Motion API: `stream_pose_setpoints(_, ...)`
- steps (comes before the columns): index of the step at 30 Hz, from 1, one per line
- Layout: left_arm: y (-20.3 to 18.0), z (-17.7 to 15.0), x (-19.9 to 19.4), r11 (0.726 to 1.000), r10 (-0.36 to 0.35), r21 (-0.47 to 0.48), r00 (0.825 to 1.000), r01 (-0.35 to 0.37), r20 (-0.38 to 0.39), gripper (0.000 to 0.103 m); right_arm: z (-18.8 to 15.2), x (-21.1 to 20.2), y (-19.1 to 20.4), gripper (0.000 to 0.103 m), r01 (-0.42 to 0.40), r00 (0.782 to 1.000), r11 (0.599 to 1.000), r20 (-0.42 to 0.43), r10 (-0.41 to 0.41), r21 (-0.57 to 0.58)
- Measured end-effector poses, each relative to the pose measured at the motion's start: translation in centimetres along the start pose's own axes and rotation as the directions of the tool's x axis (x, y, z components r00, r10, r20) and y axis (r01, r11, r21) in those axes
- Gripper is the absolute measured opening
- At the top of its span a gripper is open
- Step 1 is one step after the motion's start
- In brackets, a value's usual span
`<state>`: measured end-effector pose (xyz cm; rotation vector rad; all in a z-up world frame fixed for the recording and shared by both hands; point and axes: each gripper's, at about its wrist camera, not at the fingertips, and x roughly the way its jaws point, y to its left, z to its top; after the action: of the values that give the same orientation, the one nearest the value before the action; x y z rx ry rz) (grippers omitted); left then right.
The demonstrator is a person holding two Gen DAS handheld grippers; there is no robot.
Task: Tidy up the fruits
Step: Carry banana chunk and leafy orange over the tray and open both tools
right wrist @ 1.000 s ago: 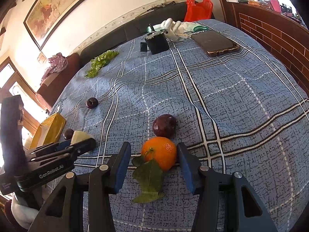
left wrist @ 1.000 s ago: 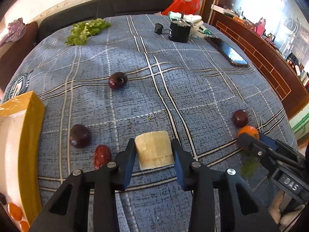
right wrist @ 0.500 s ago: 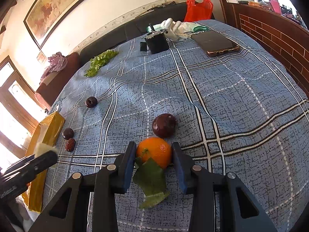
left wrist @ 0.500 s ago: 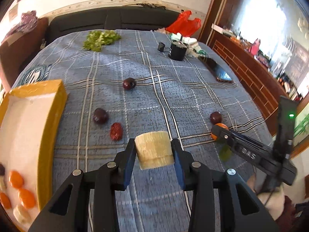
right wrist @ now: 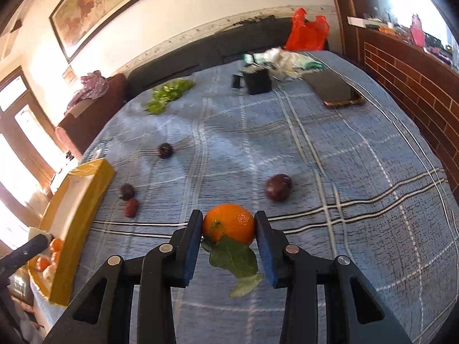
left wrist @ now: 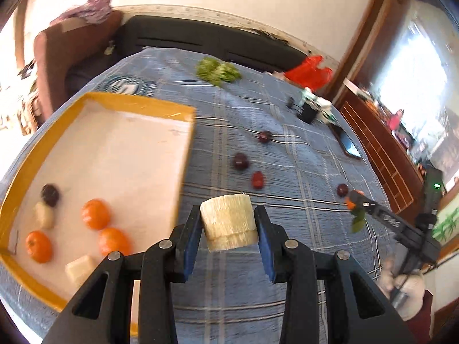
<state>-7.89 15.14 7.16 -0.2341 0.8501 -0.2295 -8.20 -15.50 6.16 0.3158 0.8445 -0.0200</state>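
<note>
Sugarcane chunk (left wrist: 228,222) pinched in left tool (left wrist: 228,229) beside yellow tray (left wrist: 183,154), mandarin (right wrist: 228,223) clamped in right tool (right wrist: 228,233).

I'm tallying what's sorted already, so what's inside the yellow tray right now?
In the yellow tray: three oranges, a dark plum and two pale chunks. The left gripper hides its near corner.

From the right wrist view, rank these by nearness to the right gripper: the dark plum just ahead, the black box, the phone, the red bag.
Measured from the right gripper, shut on the orange:
1. Dark plum, just ahead, slightly right.
2. Black box and phone, far side, too close to call.
3. Red bag, beyond the table.
</note>
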Motion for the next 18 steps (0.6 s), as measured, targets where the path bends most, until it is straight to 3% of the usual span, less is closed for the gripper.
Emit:
stream_pose_setpoints(8, 7.2, -1.6, -3.3, 0.989, 0.080, -0.123, 0.996, -0.076, 0.032, 0.036, 0.3, -2.5, 9.5, 0.041, -0.106, 0.994, 0.978, 0.012, 0.110, -0.178)
stream_pose_setpoints(18, 13.2, -1.3, -5.7, 0.968, 0.151, -0.213, 0.987, -0.135, 0.060, 0.036, -0.5, -0.6, 19.0, 0.041, -0.277, 0.961, 0.924, -0.105, 0.258, -0.263)
